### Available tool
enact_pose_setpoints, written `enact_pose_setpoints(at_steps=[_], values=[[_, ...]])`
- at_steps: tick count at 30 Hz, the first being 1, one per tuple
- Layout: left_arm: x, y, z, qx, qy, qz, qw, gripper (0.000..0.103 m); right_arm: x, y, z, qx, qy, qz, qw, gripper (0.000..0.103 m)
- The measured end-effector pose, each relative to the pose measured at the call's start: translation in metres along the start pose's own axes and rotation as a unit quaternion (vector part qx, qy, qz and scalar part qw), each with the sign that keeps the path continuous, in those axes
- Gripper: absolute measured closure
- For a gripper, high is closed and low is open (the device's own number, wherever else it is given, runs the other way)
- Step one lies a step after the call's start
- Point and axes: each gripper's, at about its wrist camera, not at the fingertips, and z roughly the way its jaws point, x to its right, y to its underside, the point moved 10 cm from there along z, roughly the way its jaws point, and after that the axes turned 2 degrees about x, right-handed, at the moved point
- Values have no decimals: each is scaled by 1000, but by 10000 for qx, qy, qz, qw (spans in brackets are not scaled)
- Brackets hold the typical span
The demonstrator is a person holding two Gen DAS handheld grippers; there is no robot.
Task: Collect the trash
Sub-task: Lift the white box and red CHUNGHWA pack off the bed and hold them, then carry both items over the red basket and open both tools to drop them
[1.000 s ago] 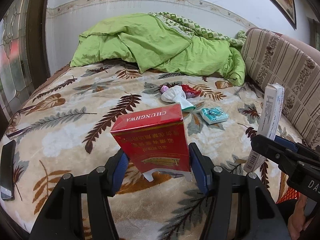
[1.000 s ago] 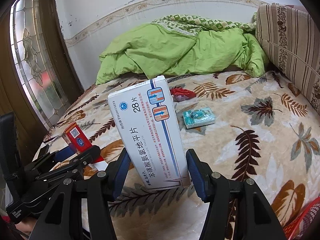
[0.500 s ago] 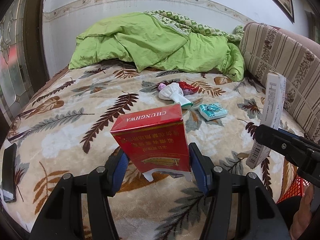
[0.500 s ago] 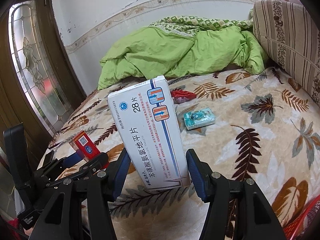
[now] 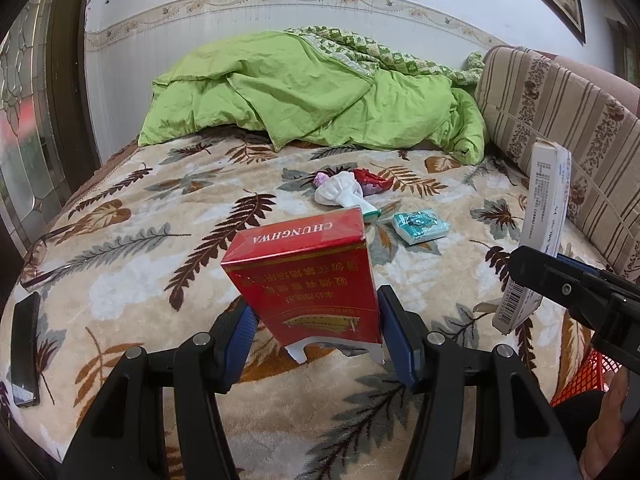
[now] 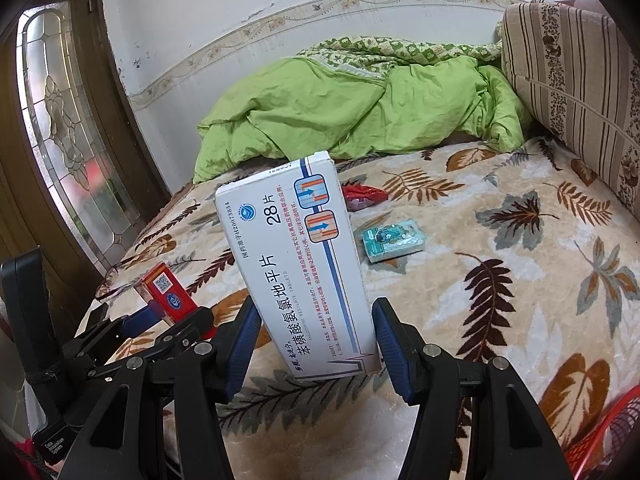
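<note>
Right now your left gripper [image 5: 314, 330] is clamped on the red cigarette pack [image 5: 306, 276] and your right gripper [image 6: 314, 338] on the white pill box [image 6: 298, 268], both above the bed [image 6: 500, 280]. Both are light, crushable cardboard; grip their side walls gently. Beyond lie 3 scraps, including a teal packet [image 5: 419, 226]. Little has changed since earlier.

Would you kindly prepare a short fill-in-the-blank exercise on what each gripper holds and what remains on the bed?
1. The left gripper is shut on a ____ cigarette pack.
2. The right gripper is shut on a white ____ box.
3. The teal tissue packet lies on the ____-patterned blanket.

Missing words: red; medicine; leaf
</note>
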Motion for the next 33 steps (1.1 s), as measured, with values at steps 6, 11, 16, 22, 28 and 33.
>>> enact_pose_setpoints(at_steps=[6, 11, 16, 22, 28, 33], values=[[-3, -6, -10, 70, -84, 33, 9999, 45, -4, -5, -9, 100, -23, -57, 9999, 42], [-5, -8, -17, 86, -148, 25, 9999, 45, -4, -9, -15, 150, -36, -40, 9999, 42], [-5, -10, -19, 90, -160, 42, 9998, 45, -6, -13, -19, 203, -36, -80, 9998, 42], [-6, -14, -25, 137, -158, 53, 9998, 45, -9, -15, -25, 263, -43, -106, 9996, 42], [-4, -16, -32, 203, -198, 138, 9995, 45, -8, -16, -30, 316, -27, -94, 9995, 42], [-1, -15, -38, 249, -237, 216, 9992, 45, -1, -17, -36, 369, -2, 53, 9993, 42]])
